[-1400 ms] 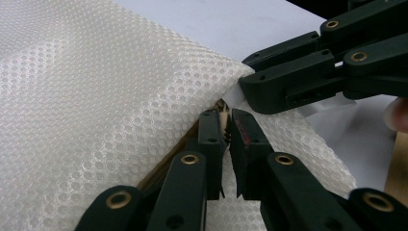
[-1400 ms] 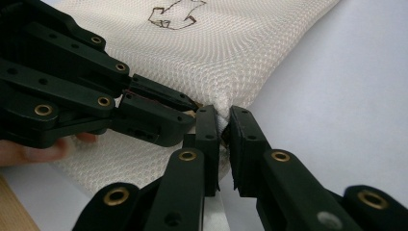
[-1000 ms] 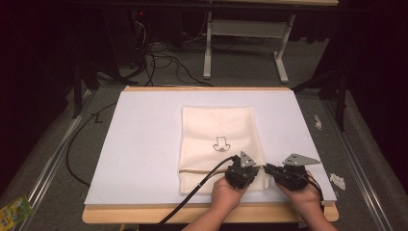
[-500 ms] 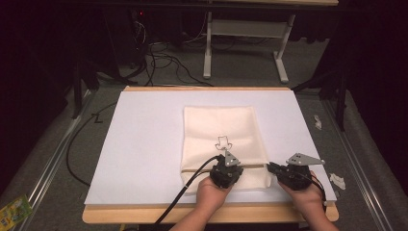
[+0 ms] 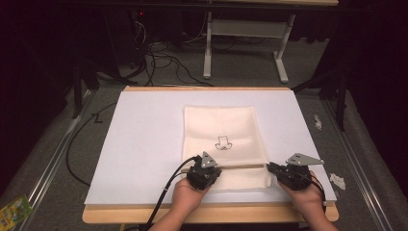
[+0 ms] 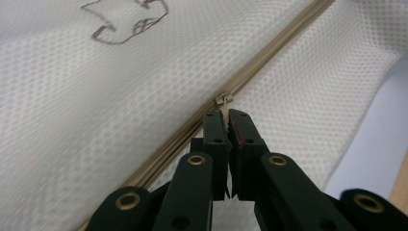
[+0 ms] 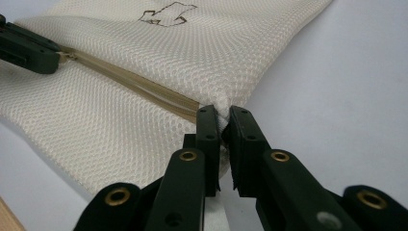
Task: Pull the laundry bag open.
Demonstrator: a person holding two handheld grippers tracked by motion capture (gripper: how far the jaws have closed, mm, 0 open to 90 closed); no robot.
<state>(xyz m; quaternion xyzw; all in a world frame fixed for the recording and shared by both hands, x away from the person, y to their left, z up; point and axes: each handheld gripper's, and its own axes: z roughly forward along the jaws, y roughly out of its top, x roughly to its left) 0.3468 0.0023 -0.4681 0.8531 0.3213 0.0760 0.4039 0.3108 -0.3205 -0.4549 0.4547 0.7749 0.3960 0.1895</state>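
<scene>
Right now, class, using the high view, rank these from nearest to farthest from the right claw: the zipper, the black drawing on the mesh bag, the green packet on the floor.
1. zipper: just left of the right claw.
2. black drawing: bag's middle, farther up the table.
3. green packet: floor, far bottom-left.

The white-covered wooden table (image 5: 144, 144) is evenly lit from above; the surrounding room falls off into near darkness. Shadows on the table are soft and short. The high view is slightly soft and grainy. In both gripper views, the cream mesh zip bag (image 6: 96, 96) blurs toward the far edges, and the near black tongs are sharp.
</scene>
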